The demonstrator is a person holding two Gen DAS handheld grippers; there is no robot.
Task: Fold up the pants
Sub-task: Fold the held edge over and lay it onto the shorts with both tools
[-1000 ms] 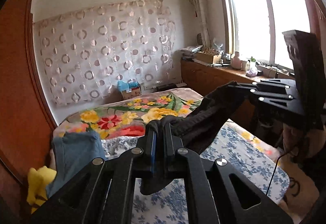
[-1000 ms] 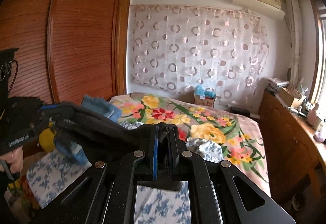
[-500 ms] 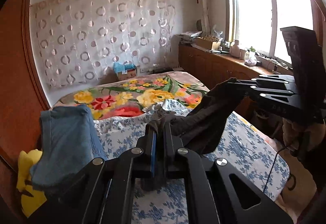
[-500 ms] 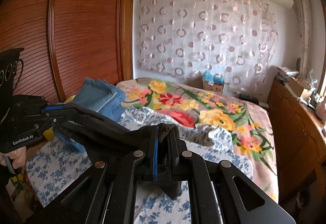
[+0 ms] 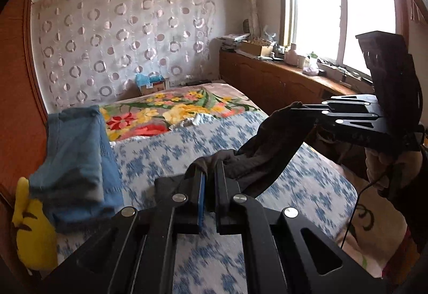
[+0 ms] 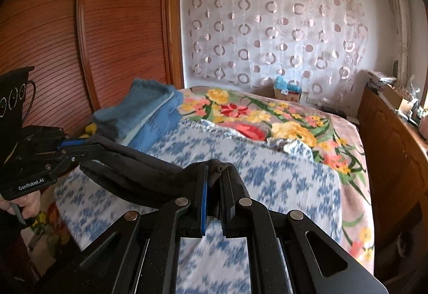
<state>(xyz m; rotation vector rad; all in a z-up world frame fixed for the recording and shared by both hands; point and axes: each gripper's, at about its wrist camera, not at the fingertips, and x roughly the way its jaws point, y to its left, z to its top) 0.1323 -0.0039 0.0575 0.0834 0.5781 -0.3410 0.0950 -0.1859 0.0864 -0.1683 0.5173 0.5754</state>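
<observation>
Two grippers share one dark garment, and each wrist camera shows its own end of it.

In the left wrist view, the left gripper [image 5: 209,173] has its jaws nearly together, with an edge of the dark pants [image 5: 263,157] pinched between them. The cloth runs up and to the right to the right gripper [image 5: 307,109], which clamps the other end. The pants hang in the air above the blue-flowered sheet [image 5: 165,149] and sag between the two holds. This is probably to stretch one edge straight before laying it down. The fabric looks soft, matte and rather thick.

In the right wrist view, the right gripper [image 6: 214,173] is closed narrowly on a bunched fold of the pants [image 6: 139,173]. From there the cloth goes left as a long, rounded band to the left gripper [image 6: 77,148], whose fingers also close on it. Below lies the sheet [image 6: 281,173], which is blurred. On the far left of the bed rests a stack of folded blue clothes [image 6: 144,112], with a floral blanket [image 6: 267,115] behind.
</observation>
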